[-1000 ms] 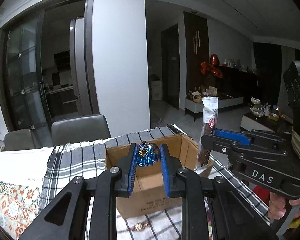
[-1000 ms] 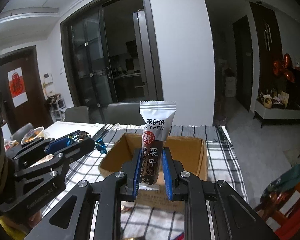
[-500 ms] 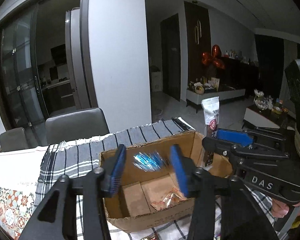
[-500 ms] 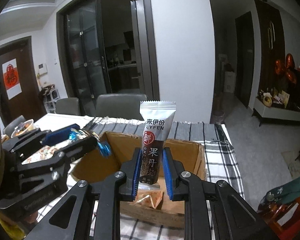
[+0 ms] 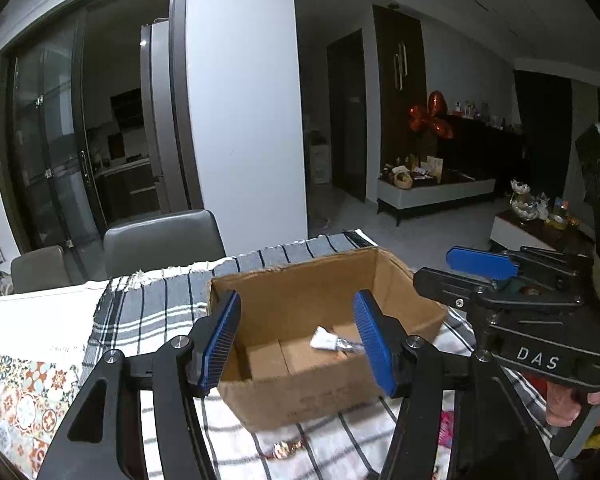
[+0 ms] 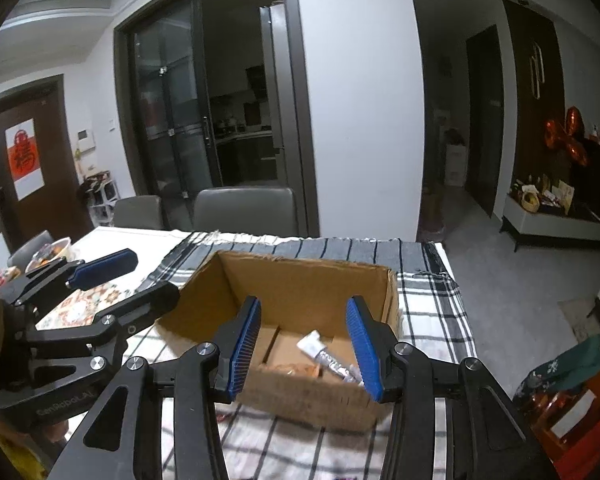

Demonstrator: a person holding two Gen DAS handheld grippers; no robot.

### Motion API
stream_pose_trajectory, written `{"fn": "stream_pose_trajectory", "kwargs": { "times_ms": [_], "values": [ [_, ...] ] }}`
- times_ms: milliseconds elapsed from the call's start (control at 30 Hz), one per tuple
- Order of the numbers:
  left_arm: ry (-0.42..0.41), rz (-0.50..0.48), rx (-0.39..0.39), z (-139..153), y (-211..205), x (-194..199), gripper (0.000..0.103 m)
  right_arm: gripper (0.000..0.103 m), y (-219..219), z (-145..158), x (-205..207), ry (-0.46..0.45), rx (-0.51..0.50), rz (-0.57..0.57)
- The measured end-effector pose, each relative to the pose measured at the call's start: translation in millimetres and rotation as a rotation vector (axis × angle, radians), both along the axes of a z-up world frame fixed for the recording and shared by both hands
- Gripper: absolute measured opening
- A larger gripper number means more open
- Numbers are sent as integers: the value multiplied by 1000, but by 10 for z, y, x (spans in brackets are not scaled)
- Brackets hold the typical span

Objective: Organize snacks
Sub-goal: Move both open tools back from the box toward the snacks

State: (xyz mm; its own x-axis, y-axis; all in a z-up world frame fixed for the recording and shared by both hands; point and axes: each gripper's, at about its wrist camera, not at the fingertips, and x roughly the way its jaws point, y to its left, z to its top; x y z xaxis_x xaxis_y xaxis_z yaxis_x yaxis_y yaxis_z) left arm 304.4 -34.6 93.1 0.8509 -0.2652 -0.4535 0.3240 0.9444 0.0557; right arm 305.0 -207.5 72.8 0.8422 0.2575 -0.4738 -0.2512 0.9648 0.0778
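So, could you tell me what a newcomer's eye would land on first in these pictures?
Probably the open cardboard box on the checked tablecloth, framed by the right gripper with its blue pads apart. A silver-and-white snack packet lies inside it; the left gripper hovers open at the box's left.

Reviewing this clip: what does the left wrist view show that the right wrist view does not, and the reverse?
Only the left wrist view: a wrapped candy on the cloth in front of the box, and the hand holding the right tool.
Only the right wrist view: a bowl of snacks and a door with a red poster.
Both: the cardboard box on the checked cloth, a white snack bar inside it, two grey chairs, red balloons.
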Motion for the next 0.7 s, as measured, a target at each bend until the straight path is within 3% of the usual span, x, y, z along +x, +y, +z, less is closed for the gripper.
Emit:
{"fn": "stream_pose_trajectory", "kwargs": {
  "times_ms": [333, 700],
  "values": [
    [-52, -32, 26, 149, -13, -564, 58, 46, 30, 88, -519, -23, 8, 27],
    [-13, -76, 57, -70, -42, -999, 58, 46, 71, -58, -950, -26, -15, 57]
  ]
}}
